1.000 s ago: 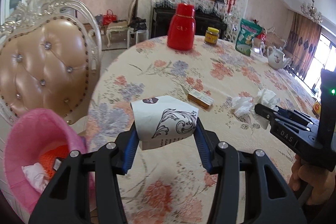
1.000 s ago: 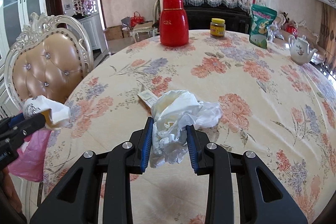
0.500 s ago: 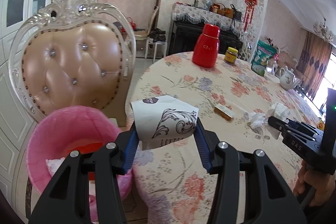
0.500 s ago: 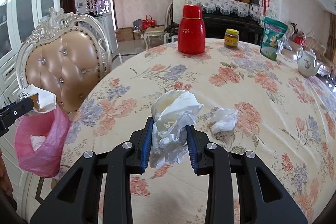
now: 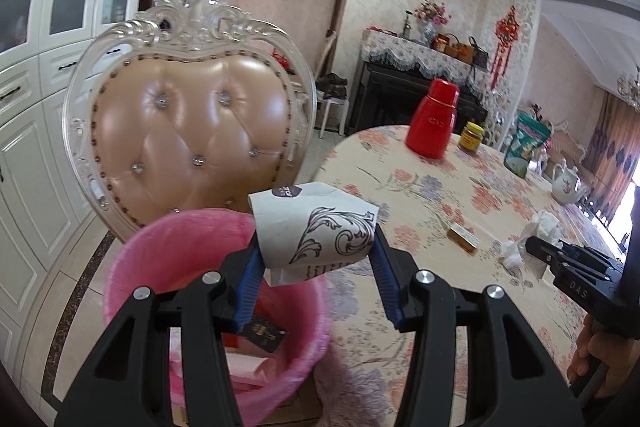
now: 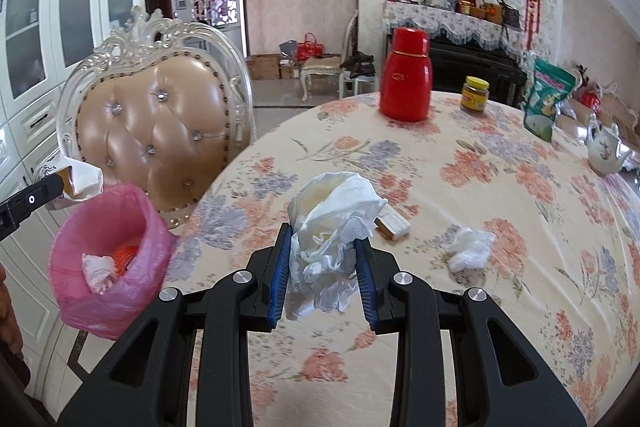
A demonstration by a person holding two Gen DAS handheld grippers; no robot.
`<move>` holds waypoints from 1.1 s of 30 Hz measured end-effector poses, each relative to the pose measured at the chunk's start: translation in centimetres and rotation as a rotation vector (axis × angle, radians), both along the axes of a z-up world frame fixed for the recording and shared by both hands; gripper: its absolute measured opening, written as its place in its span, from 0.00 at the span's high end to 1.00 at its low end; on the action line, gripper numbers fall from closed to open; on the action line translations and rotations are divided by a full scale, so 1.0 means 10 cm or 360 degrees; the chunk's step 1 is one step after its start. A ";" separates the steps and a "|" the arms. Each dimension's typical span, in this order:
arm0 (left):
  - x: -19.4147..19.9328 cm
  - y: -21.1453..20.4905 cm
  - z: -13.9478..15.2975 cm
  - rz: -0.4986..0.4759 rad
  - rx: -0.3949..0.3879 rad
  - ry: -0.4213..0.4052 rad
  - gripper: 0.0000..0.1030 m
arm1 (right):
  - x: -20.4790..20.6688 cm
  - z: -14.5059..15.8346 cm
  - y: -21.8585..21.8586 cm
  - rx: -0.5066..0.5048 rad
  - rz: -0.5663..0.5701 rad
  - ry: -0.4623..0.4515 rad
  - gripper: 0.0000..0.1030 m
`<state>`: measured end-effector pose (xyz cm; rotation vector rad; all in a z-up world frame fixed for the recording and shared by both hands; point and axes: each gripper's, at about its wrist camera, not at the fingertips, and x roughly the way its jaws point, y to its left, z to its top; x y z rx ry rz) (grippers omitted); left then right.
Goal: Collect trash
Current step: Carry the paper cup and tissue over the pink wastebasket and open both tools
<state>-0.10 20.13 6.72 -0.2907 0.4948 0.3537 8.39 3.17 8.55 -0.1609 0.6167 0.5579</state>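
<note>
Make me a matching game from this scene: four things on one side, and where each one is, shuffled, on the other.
Things:
1. paper cup
2. crumpled tissue wad
3. small tissue ball
4. red thermos

Places:
A. lying on the table beside a small box
B. standing at the table's far edge
C. clamped in the left gripper, above the pink-lined bin
D. clamped in the right gripper

Pairs: 1-C, 2-D, 3-A, 4-B
</note>
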 end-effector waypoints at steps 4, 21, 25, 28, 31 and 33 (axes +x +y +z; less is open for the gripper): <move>-0.14 0.17 0.01 0.0052 -0.0005 -0.0016 0.53 | -0.08 0.06 0.18 0.0008 0.0064 -0.0011 0.70; -0.55 0.74 -0.06 0.0211 -0.0043 -0.0023 0.53 | -0.38 0.14 1.08 -0.0005 0.0346 -0.0005 0.70; -0.60 0.82 -0.08 0.0235 -0.0050 -0.0022 0.53 | -0.45 0.14 1.26 -0.0012 0.0407 -0.0003 0.70; -0.64 0.86 -0.09 0.0250 -0.0053 -0.0024 0.53 | -0.51 0.14 1.41 -0.0025 0.0453 -0.0005 0.70; -0.67 0.89 -0.10 0.0258 -0.0055 -0.0022 0.53 | -0.55 0.13 1.53 -0.0034 0.0490 -0.0006 0.70; -0.69 0.91 -0.10 0.0263 -0.0059 -0.0022 0.53 | -0.57 0.12 1.60 -0.0041 0.0508 0.0000 0.70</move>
